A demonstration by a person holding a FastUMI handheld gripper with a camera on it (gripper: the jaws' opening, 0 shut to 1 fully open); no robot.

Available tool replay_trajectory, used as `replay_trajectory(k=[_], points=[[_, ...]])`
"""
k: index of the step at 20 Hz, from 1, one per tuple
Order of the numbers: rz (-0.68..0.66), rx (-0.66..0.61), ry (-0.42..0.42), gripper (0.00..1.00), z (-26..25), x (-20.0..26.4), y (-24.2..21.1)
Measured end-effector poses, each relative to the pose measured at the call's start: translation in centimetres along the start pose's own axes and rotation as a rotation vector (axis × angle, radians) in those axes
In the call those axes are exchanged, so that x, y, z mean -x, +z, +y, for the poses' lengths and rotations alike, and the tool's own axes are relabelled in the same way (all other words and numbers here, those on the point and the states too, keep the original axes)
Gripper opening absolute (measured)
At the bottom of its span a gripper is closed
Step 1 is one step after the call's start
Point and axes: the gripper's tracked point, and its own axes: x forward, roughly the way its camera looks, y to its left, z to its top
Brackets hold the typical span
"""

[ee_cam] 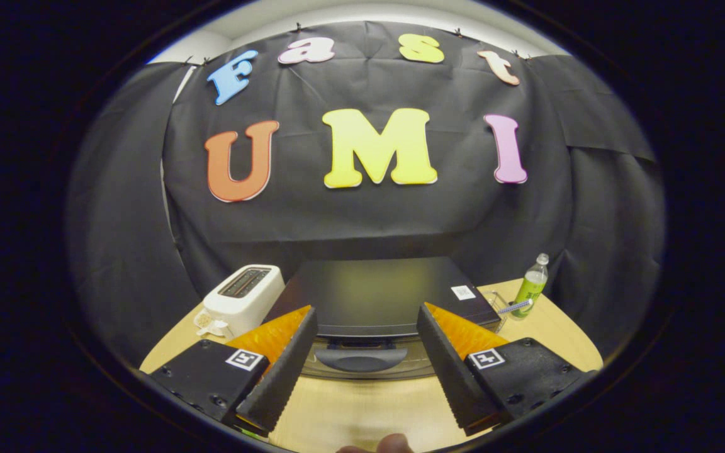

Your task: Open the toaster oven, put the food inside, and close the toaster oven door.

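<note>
A black toaster oven (375, 296) stands on the wooden table just ahead of my fingers, seen from above. Its glass door looks shut, and its dark handle (360, 358) lies between the two fingertips, a little beyond them. My gripper (365, 327) is open, with black ribbed fingers (284, 371) and orange side plates spread to either side of the handle. Nothing is held between the fingers. I see no food here.
A white slot toaster (244, 297) stands left of the oven, with a small packet (210, 325) in front of it. To the right are a green-labelled bottle (531, 286) and a wire rack (501, 305). Pale tabletop (362, 409) lies under the fingers. A fingertip (394, 444) shows at the bottom.
</note>
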Motion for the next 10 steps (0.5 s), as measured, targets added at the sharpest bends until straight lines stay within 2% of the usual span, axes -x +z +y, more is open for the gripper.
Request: replay_trajectory(k=[5, 10], points=[[0.085, 0.028, -0.030, 1.00, -0.8, -4.1, -3.9], [0.135, -0.001, -0.006, 1.00, -0.6, -4.7, -6.4]])
